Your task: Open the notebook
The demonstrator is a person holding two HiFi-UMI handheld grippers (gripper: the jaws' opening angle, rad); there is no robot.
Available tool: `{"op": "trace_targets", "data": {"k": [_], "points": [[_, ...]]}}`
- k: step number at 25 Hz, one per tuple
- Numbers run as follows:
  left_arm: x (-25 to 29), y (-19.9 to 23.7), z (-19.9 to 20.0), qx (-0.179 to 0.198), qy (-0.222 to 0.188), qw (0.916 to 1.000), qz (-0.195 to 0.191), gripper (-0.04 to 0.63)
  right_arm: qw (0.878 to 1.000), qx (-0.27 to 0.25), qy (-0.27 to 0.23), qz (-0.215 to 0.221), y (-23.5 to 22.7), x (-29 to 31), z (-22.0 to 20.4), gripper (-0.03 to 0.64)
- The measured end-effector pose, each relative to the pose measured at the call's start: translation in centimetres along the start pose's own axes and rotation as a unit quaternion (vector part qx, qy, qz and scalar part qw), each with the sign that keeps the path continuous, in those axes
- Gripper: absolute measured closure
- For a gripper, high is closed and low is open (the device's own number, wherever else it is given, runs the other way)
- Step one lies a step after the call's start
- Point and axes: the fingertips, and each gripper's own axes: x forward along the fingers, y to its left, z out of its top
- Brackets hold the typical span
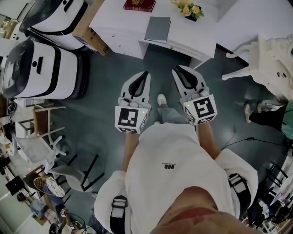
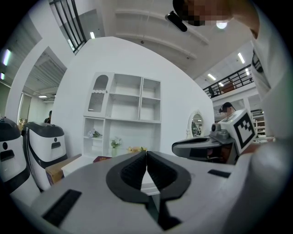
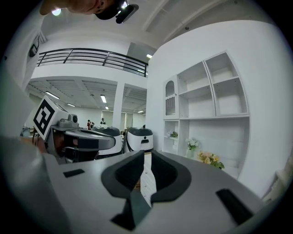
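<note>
Head view. The grey notebook lies closed and flat at the near edge of the white tabletop. A red book is beyond it to the far left, and a bunch of flowers to the far right. Both tools hang over the floor, short of the tabletop and well apart from the notebook.

The left gripper has its fingers closed tip to tip on nothing. The right gripper has its fingers almost together, with a narrow slit between them that is empty.

Handling, as judged. The notebook looks thin and light, with a smooth cover that is probably fairly stiff. A push from one side would likely slide it across the tabletop rather than lift the cover. One gripper should therefore press down on the body while the other works a fingertip under the free edge of the cover. The near edge and its corners, closest to the tabletop's rim, are the easiest to reach. Which side carries the spine cannot be told from here.
</note>
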Motion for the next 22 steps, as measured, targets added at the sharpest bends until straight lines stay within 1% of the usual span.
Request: {"op": "trace_targets", "data": {"k": [6, 13, 22], "points": [[4.3, 1.2, 0.4, 0.001, 0.006, 0.9999, 0.011, 0.595, 1.000, 0.003, 0.003, 0.016, -3.7, 2.9, -0.1, 0.586], [8.0, 2.8, 0.2, -0.002, 0.015, 0.9995, 0.027, 0.595, 0.999, 0.009, 0.008, 0.033, -6.8, 5.9, -0.7, 0.586], [12.0, 5.1, -0.4, -0.004, 0.022, 0.9990, 0.039, 0.595, 0.999, 0.021, 0.022, 0.039, -9.9, 9.3, -2.3, 0.586]]}}
